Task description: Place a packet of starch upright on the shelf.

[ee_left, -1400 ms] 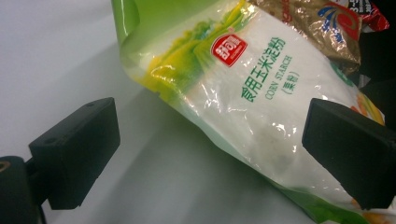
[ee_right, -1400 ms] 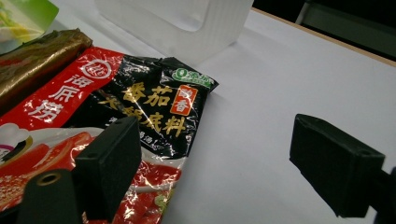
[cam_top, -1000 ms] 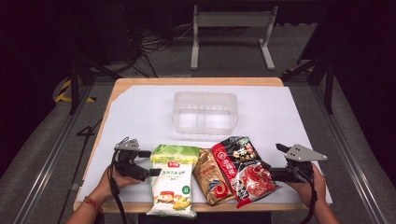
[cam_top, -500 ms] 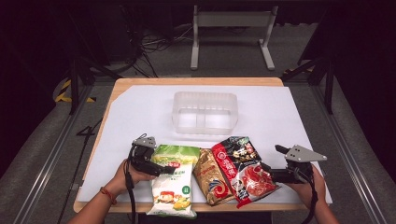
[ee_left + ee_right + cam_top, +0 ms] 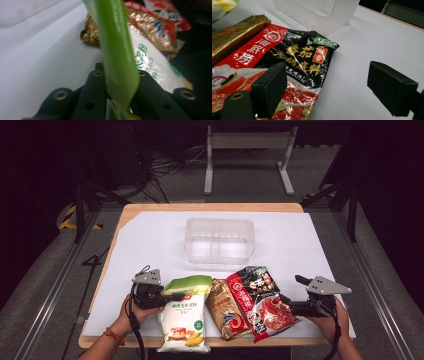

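A white bag with a green top (image 5: 184, 320) lies at the front left of the white sheet. My left gripper (image 5: 169, 296) has just been closing and is now shut on the bag's upper left edge. In the left gripper view the green edge (image 5: 117, 62) stands pinched between the black jaws of the left gripper (image 5: 120, 75). A gold pouch (image 5: 227, 312) and a red and black pouch (image 5: 260, 300) lie to its right. My right gripper (image 5: 290, 306) rests open at the red pouch's right side. In the right gripper view one jaw of the right gripper (image 5: 329, 85) is over that pouch (image 5: 299, 57), the other over bare paper.
A clear plastic bin (image 5: 219, 240) with a divider stands mid-table behind the pouches, and its wall (image 5: 319, 12) is close ahead in the right gripper view. The white sheet (image 5: 150, 245) covers the wooden table. A metal stand (image 5: 247, 155) is on the floor beyond.
My left gripper moved right to the green-topped bag and closed on its upper left edge, which now lifts slightly. The right gripper stayed where it was.
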### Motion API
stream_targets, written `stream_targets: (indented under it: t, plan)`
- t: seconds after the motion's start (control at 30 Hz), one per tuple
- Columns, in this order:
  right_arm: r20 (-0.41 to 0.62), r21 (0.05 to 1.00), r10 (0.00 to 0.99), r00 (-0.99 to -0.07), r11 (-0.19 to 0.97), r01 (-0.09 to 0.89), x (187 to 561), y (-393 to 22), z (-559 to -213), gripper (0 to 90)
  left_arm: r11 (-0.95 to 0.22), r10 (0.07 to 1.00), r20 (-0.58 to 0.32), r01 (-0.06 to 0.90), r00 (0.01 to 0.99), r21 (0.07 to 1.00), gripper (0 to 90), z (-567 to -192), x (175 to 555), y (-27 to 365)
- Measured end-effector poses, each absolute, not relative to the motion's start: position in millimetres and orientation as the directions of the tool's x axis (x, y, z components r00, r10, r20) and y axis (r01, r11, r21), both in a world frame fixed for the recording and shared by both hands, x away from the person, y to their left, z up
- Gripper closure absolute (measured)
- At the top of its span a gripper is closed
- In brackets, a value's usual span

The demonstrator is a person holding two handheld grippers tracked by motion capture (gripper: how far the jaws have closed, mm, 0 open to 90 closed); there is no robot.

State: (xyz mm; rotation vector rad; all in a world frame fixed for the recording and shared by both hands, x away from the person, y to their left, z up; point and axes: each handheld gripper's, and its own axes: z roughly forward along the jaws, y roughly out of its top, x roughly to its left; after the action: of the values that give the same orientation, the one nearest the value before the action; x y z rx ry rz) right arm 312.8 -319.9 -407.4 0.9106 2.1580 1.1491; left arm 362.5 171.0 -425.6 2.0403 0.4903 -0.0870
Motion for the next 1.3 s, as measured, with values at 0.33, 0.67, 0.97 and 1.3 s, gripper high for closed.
stream_targets:
  t: [0.33, 0.67, 0.97, 1.3]
  plan:
    - [-0.118, 0.856, 0.768, -0.630, 0.400, 0.327, 314, -322, -409, 16.7, -0.386, 0.246, -0.209, 0.293, 0.947, 0.875, 89.8, -399, 338, 164]
    - [-0.074, 0.861, 0.783, -0.617, 0.363, 0.357, 317, -327, -411, 15.7, -0.361, 0.221, -0.100, 0.176, 0.970, 0.916, 89.9, -370, 313, 155]
    - [-0.082, 0.859, 0.782, -0.617, 0.370, 0.354, 315, -326, -411, 15.6, -0.326, 0.265, -0.042, 0.131, 0.963, 0.936, 89.9, -350, 315, 161]
    - [-0.072, 0.862, 0.796, -0.601, 0.353, 0.364, 316, -327, -412, 16.2, -0.254, 0.357, -0.008, 0.105, 0.934, 0.961, 90.0, -334, 319, 173]
